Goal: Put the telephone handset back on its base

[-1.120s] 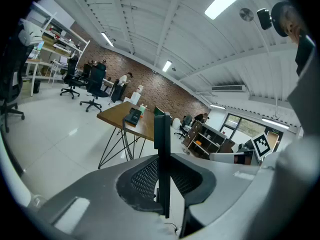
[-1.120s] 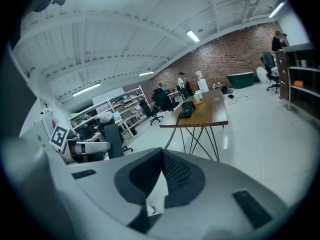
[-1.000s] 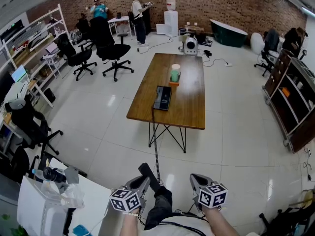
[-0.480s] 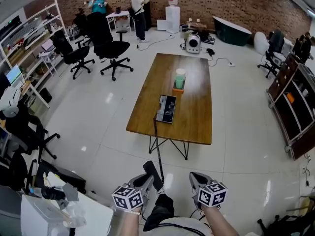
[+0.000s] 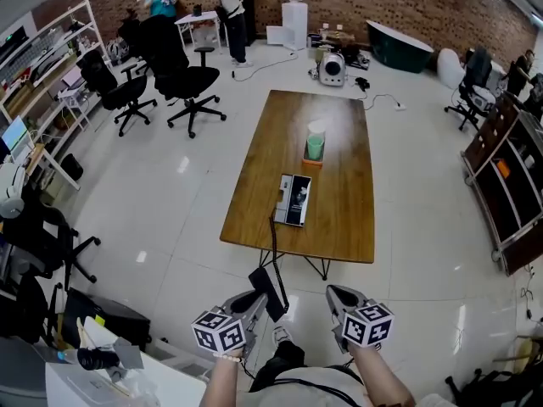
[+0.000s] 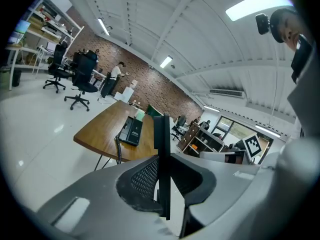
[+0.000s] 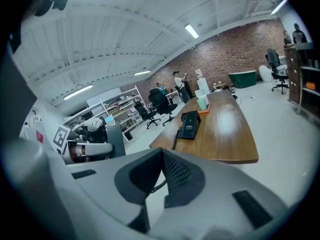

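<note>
Head view: wooden table (image 5: 344, 219) mid-floor, phone base (image 5: 293, 199) lies flat on it near the near-left corner, close to the left edge. Coiled cord (image 5: 273, 244) drops off the near edge from the base down to the handset (image 5: 273, 292). Handset is off the table, well apart from the base, pinched in the left gripper (image 5: 254, 299) at the bottom of the picture. Right gripper (image 5: 339, 299) just beside it, carrying nothing. Green cup (image 5: 316, 146) stands upright on an orange coaster further up the table, mid-width, apart from the base. Left gripper view: left gripper (image 6: 162, 151) jaws clamped on the handset (image 6: 161, 129), seen edge-on as a thin dark slab sticking up past the pads. Beyond it the table (image 6: 102, 129), the base (image 6: 132, 130) near the closest corner, cord (image 6: 119, 151) hanging off the edge. Right gripper view: right gripper (image 7: 162, 153) jaws pressed together at the tips, nothing between them. Table (image 7: 227, 129) ahead, base (image 7: 190, 124) by its left edge toward the near end, cord (image 7: 174, 141) trailing over the near edge, cup (image 7: 201, 103) further back.
</note>
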Demonstrator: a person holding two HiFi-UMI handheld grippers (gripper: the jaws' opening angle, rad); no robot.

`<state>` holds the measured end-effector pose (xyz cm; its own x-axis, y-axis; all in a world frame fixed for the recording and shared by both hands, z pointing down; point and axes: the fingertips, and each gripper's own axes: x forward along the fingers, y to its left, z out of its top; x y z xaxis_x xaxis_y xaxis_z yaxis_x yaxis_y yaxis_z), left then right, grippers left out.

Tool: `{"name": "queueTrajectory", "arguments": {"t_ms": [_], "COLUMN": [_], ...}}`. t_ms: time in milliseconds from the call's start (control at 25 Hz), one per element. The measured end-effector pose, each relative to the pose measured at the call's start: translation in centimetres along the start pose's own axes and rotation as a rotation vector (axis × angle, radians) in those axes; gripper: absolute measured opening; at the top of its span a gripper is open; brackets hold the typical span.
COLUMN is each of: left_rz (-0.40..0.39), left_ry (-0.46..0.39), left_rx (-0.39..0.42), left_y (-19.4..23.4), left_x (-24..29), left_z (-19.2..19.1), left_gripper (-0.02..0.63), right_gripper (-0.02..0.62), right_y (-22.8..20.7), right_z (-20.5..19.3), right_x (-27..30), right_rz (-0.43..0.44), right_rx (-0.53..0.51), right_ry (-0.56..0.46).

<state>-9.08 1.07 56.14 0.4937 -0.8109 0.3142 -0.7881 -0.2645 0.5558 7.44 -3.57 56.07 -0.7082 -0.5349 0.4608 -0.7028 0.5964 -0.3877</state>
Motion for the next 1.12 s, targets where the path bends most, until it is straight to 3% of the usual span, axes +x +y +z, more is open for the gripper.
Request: {"name": "queueTrajectory", "arguments": {"t_ms": [400, 560, 720, 920, 1120], "left_rz": [-0.204, -0.246, -0.281, -0.413, -0.492], "left_ry": [0.171, 0.217, 0.247, 0.314, 0.403], "left_rx": [0.083, 0.110, 0.098, 0.027, 0.020], "left_y": [1.6, 2.0, 3.0, 4.2, 6.8], "left_x": [4.3, 6.2, 7.9, 10.8, 14.2], "left_z": [3.6, 4.5, 5.0, 5.3, 6.7], "left_gripper": [0.064, 0.064, 0.064, 0.064, 0.064], "right_gripper": [0.000, 0.000, 0.000, 0.000, 0.000], "right_y": [-0.3, -0.7, -0.9, -1.8, -2.9], "right_z": [3.7, 4.1, 4.9, 5.8, 6.0], "right_x": [2.8, 3.6, 4.9, 6.5, 9.7], "right_rz": [-0.018, -0.025, -0.021, -0.013, -0.025], "right_rx": [-0.012, 0.001, 0.001, 0.018, 0.019], "right_ry": [-0.047, -0.045, -0.047, -0.057, -0.037]}}
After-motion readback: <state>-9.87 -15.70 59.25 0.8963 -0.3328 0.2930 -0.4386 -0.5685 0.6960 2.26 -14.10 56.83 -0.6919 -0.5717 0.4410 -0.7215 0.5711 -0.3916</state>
